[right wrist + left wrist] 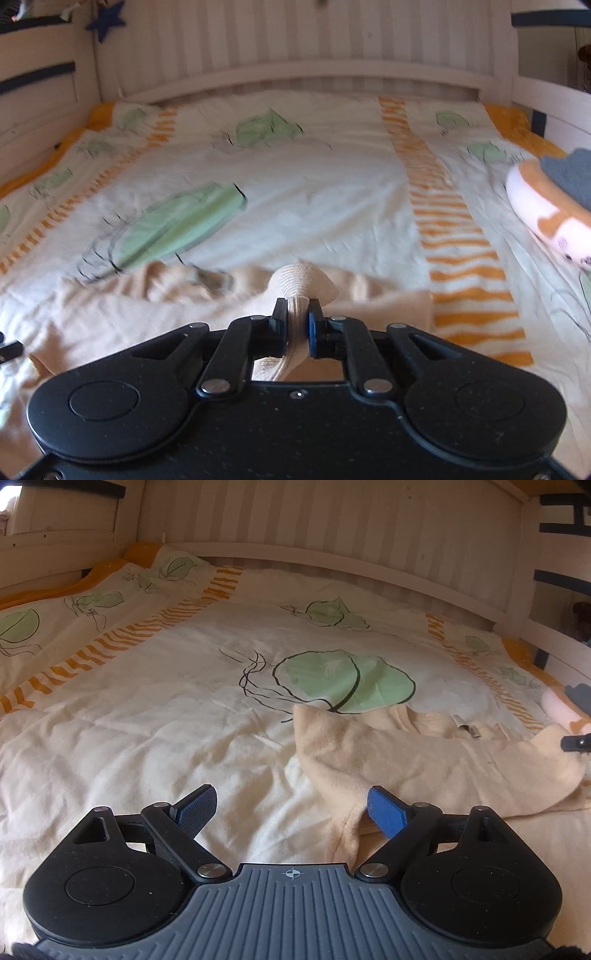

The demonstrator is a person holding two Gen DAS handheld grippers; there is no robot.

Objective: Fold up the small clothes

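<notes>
Right gripper clenched on ribbed cuff of beige garment, lower centre of frame. Left gripper released, wide apart; garment spread on leaf-print duvet, right of centre.

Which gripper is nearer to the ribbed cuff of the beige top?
Right. The right gripper is shut on the ribbed cuff, which bunches out beyond its pads. The left gripper is open over the beige top's opposite edge, away from the cuff.
</notes>
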